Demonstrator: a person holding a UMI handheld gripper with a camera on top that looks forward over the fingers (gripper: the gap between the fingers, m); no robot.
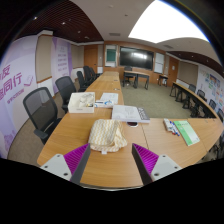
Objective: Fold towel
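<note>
Purple-padded fingers [85, 157] of the gripper [110, 160] are seen nearest, spread wide apart and grasping nothing. Just ahead of them, roughly centred between the tips, a cream towel [107, 136] is bunched into a soft, rumpled heap on the wooden table [70, 135]; nothing of it is yet laid flat or folded, so the task is judged to be at its start. The released jaws are probably held low and level so that an edge of the cloth can be approached. Beyond the towel, a stack of papers [129, 114] and another pale bundle [82, 101] are laid on the smooth tabletop, and mesh-backed office chairs [42, 110] are ranged alongside.
</note>
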